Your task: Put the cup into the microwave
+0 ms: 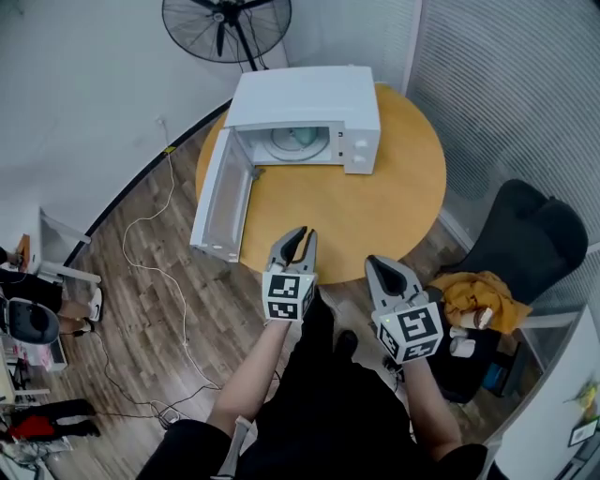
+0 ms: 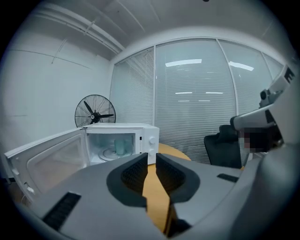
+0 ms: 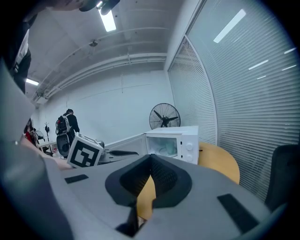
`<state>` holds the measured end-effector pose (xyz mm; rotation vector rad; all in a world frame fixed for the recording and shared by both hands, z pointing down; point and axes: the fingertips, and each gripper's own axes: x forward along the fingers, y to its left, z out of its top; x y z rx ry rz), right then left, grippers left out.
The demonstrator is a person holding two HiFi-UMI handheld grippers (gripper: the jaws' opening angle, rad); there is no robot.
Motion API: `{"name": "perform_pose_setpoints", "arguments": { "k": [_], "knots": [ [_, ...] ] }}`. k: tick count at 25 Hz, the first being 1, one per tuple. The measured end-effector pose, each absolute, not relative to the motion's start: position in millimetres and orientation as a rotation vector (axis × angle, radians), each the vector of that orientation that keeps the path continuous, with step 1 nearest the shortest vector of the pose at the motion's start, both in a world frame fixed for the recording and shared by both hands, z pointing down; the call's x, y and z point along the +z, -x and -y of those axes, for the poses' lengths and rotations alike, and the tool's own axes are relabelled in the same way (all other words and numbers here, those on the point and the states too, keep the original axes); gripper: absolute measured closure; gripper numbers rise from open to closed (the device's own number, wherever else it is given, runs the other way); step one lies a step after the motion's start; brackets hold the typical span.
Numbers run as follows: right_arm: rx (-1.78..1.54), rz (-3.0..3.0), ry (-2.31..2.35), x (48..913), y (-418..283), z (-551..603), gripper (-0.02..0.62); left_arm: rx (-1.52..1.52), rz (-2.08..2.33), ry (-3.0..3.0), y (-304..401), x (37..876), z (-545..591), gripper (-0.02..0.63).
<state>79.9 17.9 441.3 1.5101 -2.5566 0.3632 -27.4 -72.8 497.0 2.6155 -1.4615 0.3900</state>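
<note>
The white microwave (image 1: pixel 305 98) stands at the far side of the round wooden table (image 1: pixel 394 187), its door (image 1: pixel 223 197) swung wide open to the left. A pale green cup (image 1: pixel 302 139) stands upright inside on the turntable; it also shows in the left gripper view (image 2: pixel 120 145) and faintly in the right gripper view (image 3: pixel 167 149). My left gripper (image 1: pixel 302 232) hovers over the near table edge, well short of the microwave, its jaws (image 2: pixel 151 157) a narrow gap apart with nothing between them. My right gripper (image 1: pixel 375 262) is beside it, further back, tips together (image 3: pixel 150 158) and empty.
A standing fan (image 1: pixel 225 26) is behind the microwave. A black chair (image 1: pixel 530 234) with a yellow cloth (image 1: pixel 478 295) sits at the right by the blinds. A white cable (image 1: pixel 150 244) trails over the wooden floor at the left. A person (image 3: pixel 65 124) stands far off.
</note>
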Motion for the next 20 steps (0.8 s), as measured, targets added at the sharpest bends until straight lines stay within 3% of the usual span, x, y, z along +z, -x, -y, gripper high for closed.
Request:
{"name": "perform_pose_setpoints", "arguments": {
  "k": [20],
  "knots": [
    [0.305,2.677,-1.481,412,-49,-23,0.586,0.244,1.513,-2.589,57,420,-10,0.609]
  ]
}}
